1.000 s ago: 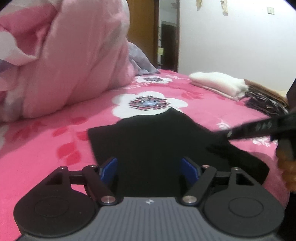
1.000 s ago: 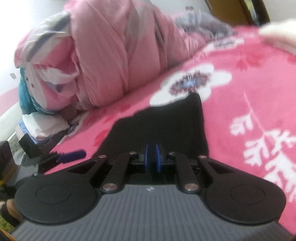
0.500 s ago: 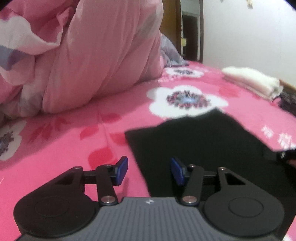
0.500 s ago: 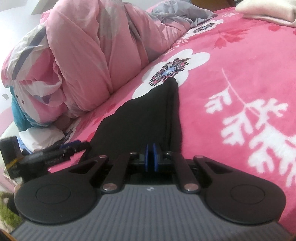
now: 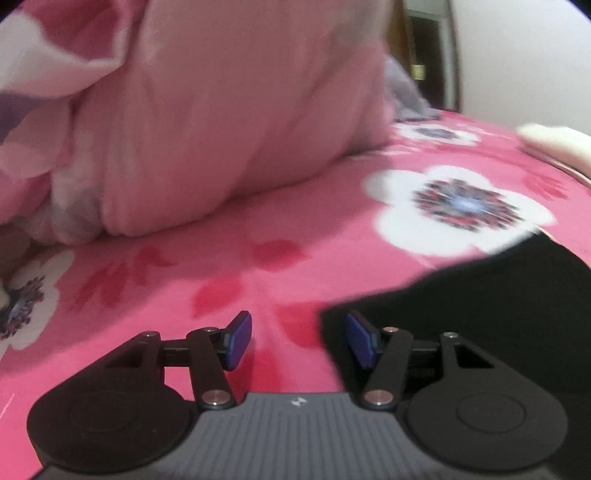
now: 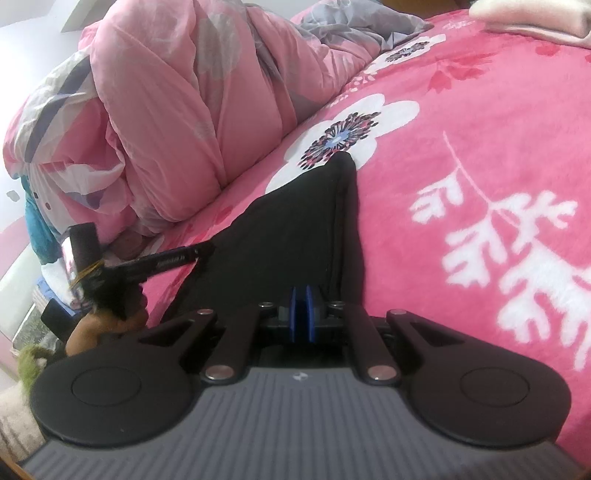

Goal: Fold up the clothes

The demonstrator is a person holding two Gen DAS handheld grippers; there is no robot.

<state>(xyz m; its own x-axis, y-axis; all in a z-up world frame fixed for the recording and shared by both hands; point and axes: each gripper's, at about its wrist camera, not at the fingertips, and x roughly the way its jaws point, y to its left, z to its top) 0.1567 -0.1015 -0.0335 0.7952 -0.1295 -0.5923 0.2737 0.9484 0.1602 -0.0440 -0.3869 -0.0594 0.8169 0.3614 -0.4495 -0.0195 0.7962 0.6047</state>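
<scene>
Right hand-held gripper point(image 6: 303, 308): blue pads pressed together on the near edge of the black garment point(image 6: 295, 221). Garment lies on the pink floral bed point(image 6: 461, 155), tapering to a point at a white flower. Left hand-held gripper point(image 6: 207, 251) at the garment's left edge. Pink duvet point(image 6: 177, 110) bunched behind.

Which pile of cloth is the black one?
The black garment, lying flat on the bed, pinched by the right gripper. The quilt is pink; the folded cloth is cream.

Home bedroom, bed with pink floral sheet point(image 6: 480, 110), bunched pink quilt point(image 6: 166, 110), folded cream clothing point(image 6: 528, 14)
</scene>
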